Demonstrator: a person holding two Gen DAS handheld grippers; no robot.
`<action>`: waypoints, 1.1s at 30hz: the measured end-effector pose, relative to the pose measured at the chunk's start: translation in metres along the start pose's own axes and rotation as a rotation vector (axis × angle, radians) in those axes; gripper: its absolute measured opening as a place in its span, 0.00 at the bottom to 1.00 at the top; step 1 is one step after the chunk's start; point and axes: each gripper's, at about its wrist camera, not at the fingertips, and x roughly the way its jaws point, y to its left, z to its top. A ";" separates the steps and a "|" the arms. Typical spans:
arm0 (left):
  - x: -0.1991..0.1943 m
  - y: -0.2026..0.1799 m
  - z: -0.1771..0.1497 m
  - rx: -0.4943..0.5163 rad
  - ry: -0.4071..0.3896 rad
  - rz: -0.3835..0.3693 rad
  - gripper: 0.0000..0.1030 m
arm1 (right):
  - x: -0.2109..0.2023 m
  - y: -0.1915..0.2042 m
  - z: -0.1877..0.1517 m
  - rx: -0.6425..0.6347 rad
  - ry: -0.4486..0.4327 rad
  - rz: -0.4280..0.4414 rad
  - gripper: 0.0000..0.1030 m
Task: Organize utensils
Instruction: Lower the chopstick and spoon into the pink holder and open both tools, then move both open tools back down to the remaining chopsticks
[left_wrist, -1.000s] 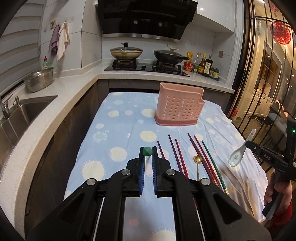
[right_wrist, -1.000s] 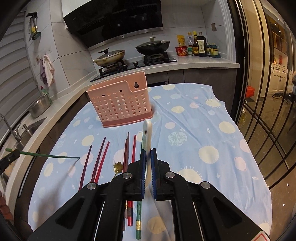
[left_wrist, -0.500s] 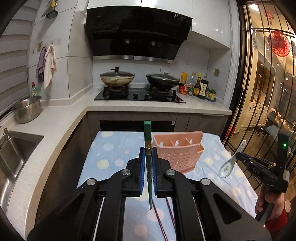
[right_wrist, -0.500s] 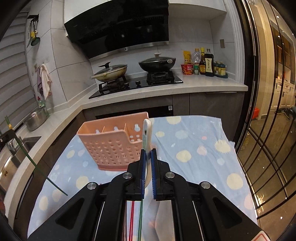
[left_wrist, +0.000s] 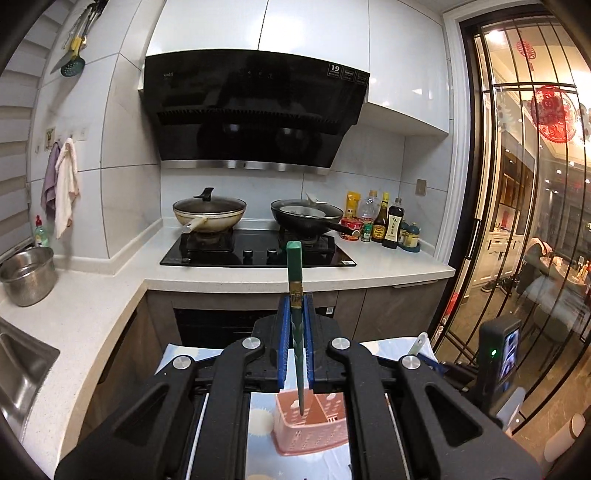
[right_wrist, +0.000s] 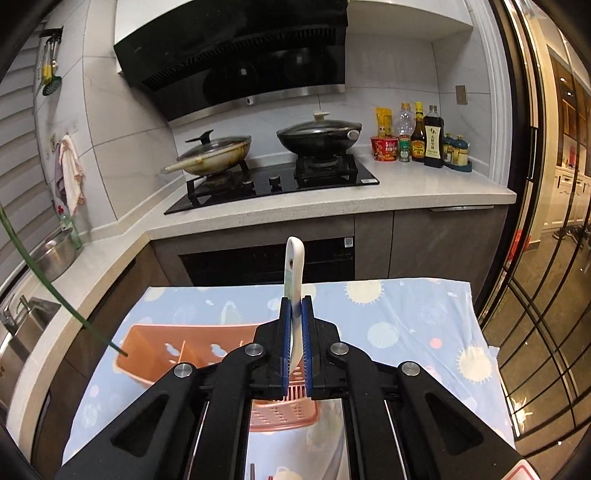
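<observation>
Left hand-held gripper (left_wrist: 295, 341) clamps green chopstick (left_wrist: 295, 295); right hand-held gripper (right_wrist: 295, 334) clamps white spoon (right_wrist: 293, 273); hood (left_wrist: 255, 110) reads "19".

White tiled kitchen w/ black range hood (left_wrist: 255, 110), gas hob (right_wrist: 277, 184), pale stone counter (right_wrist: 424, 192), sink (left_wrist: 18, 369), glass doors (left_wrist: 535, 221) at right.

Both wrist cameras sit close behind their own fingers, raised above the bench (right_wrist: 406, 314) and facing the stove (left_wrist: 258, 251) wall. The left view looks nearly level; the right tilts lower. They share the stove, the pink holder (right_wrist: 184, 343) (directly below) and condiment bottles (left_wrist: 388, 225).
</observation>
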 end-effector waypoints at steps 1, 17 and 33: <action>0.005 -0.001 0.002 -0.001 0.004 0.000 0.07 | 0.006 0.001 -0.001 -0.003 0.011 0.000 0.05; -0.011 0.022 -0.062 -0.046 0.105 0.102 0.60 | -0.046 -0.010 -0.052 0.011 0.009 -0.010 0.39; -0.101 -0.002 -0.245 0.027 0.413 0.154 0.74 | -0.149 -0.025 -0.236 0.024 0.224 -0.061 0.42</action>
